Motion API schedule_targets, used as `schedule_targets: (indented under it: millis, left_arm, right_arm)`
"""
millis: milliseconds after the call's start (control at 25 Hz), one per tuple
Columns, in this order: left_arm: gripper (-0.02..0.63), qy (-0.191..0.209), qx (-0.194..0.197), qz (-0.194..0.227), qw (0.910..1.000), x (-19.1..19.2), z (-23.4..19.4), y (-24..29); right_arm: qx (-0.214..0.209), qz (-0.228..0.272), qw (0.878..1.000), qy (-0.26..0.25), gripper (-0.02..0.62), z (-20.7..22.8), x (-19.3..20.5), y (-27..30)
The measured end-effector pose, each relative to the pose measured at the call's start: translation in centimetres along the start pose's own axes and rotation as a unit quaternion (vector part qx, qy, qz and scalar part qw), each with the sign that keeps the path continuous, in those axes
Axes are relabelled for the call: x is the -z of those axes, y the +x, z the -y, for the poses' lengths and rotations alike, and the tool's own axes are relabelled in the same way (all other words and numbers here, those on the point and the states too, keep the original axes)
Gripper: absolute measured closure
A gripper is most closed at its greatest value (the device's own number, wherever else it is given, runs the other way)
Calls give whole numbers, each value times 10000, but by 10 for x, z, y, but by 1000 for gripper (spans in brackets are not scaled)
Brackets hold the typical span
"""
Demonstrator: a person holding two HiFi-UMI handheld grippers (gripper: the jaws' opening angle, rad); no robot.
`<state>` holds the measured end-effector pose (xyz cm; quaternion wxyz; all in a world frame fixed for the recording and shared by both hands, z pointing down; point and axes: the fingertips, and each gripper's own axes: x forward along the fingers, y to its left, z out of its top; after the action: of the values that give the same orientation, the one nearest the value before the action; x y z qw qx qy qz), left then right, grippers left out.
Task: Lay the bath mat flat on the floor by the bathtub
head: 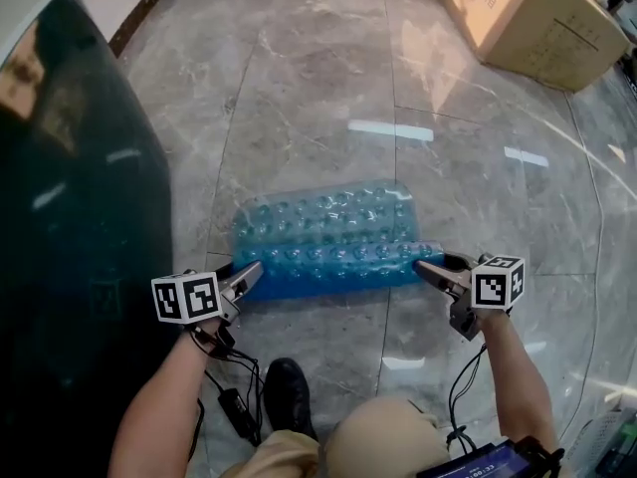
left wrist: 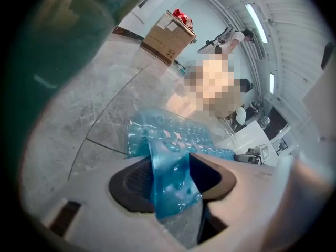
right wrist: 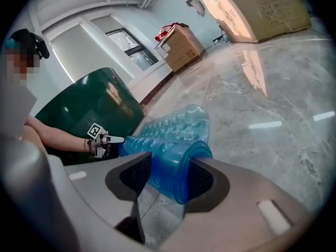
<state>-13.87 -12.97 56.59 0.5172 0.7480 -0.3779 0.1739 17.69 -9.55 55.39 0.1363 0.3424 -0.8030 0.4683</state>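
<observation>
- A translucent blue bath mat of bubbled plastic (head: 328, 237) lay on the grey marble floor (head: 318, 98), just to the right of the dark green bathtub (head: 80, 267)
- The far half of the mat lay spread on the floor, while its near half was rolled up into a thick tube running left to right
- The left gripper (head: 254, 270) was at the left end of the tube, pointing down and to the right; its jaws stood at a middling gap and were closed on a curled strip of the mat's edge, which filled the space between the pads
- The right gripper (head: 426, 265) was at the right end of the tube, pointing down and to the left; its jaws, also partway apart, pinched the rolled end, and both pads pressed on it
- The two grippers faced each other along the tube, near the person's black shoe (head: 289, 391)
- A large brown cardboard box (head: 537, 18) stood on the floor at the far right, well apart from the mat
</observation>
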Motion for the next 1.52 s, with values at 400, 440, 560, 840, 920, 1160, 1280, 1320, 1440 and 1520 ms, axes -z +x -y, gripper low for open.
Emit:
schedule_targets:
  millis: [400,440,560,840,920,1160,1280,1320,1440,1520]
  left_arm:
    - [402,-145,206,134,9996,9,-2,4]
    - [408,-113,196,160,9996,2,-1,5]
    - [419,-85,138,248,9996,-24,0,6]
    - [423,125,33,254,9996,-20,-10,-15]
    - [397,171,-81,291,9994,-10,-20,-22]
    - [336,61,-492,818,9954,-6,-18,-44]
    - [370,147,-654,1469,9869,-23,13,-76]
    - [449,267,-600,1636,9843,-29,29,-82]
    - [600,702,-400,1409,9867,-39,70,-61]
    - [600,618,-142,1016,9928,-38,92,-26]
  right_arm:
    - [50,173,9998,-55,419,3,12,-4]
    - [113,260,9996,-87,419,3,6,-4]
    - [157,279,9995,-9,419,5,-11,2]
    - [-139,408,9989,170,433,-16,23,10]
    - [-223,484,9986,22,434,-23,34,13]
    - [-235,643,9971,-320,430,-26,40,10]
    - [-239,642,9966,-458,419,-27,38,8]
    - [-235,630,9965,-503,419,-27,39,8]
    - [-156,624,9962,-595,416,-28,40,8]
    - [-87,640,9962,-587,413,-29,41,8]
